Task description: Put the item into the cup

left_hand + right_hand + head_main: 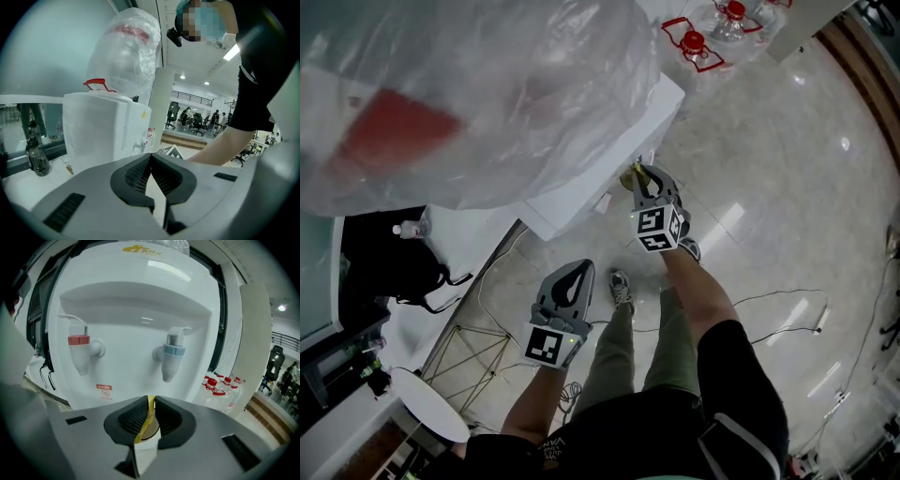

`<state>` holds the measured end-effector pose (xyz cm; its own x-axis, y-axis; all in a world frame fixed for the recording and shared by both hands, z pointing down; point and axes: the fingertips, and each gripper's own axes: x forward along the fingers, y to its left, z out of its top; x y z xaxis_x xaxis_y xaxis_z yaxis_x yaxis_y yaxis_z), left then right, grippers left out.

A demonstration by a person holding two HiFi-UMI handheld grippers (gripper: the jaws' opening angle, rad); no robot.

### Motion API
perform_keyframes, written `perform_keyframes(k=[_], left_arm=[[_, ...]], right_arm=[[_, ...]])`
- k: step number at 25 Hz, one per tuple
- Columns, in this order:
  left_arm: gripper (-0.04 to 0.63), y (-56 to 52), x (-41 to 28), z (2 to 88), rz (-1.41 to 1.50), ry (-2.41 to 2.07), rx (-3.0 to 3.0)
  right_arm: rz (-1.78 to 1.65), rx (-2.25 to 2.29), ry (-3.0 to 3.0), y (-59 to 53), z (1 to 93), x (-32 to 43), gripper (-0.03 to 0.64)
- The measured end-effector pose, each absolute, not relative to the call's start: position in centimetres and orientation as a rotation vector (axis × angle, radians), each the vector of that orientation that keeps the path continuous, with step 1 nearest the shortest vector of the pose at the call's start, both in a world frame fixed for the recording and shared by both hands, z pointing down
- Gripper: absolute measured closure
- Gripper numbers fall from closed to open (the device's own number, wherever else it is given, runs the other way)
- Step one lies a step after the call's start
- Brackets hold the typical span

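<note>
My right gripper (149,414) is shut on a thin yellow packet (149,411), held upright between the ribbed pads. Just below the packet, seen through the gap in the jaws, is a white cup (146,446) with a tan inside. It is right in front of a white water dispenser (140,324), between the red tap (79,345) and the blue tap (172,355). In the head view the right gripper (639,176) points at the dispenser's front (609,178), and the cup is hidden. My left gripper (579,270) hangs lower and further back, shut on nothing (151,158).
A large water bottle under a clear plastic bag (469,94) tops the dispenser. Red-capped water bottles (703,37) stand on the floor to its right. A small bottle (36,157) and a black bag (394,267) lie left. Cables (778,309) cross the floor near my shoes.
</note>
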<state>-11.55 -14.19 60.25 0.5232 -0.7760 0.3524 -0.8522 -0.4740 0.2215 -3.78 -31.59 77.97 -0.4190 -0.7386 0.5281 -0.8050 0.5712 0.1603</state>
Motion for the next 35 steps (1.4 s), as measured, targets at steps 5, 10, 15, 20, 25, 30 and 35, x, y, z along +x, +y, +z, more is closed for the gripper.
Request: perform_keyframes(k=[5,10,15,20,25,30,35], left_arm=[[0.575,-14.2,-11.8,60.7,0.284,-1.355,2.392],[0.575,-14.0,-11.6,61.1,0.281,-1.354,2.390],[0.575,-13.7,-11.7,61.9,0.291,-1.349,2.380],[0.575,-13.6,-11.5,62.0,0.290,-1.349,2.374],[0.575,-13.7,-11.5,61.7,0.290,-1.349,2.380],[0.575,-14.0,-11.1,60.9,0.284,-1.346,2.395],[0.575,-14.5,-10.8,59.5,0.274,-1.343,2.415]], right_arm=[[-0.033,1.074,-2.163,-30.6,79.6,-4.5,0.546],[0.006,1.052,-2.087,-30.3,82.1,-3.1,0.548],[0.012,1.050,-2.086,-30.7,82.4,-2.9,0.549],[0.056,1.077,-2.103,-30.8,82.4,-2.9,0.549],[0.127,1.103,-2.128,-30.6,82.3,-2.7,0.548],[0.166,1.146,-2.183,-30.5,80.5,-2.7,0.548],[0.216,1.213,-2.250,-30.3,77.1,-2.6,0.548]])
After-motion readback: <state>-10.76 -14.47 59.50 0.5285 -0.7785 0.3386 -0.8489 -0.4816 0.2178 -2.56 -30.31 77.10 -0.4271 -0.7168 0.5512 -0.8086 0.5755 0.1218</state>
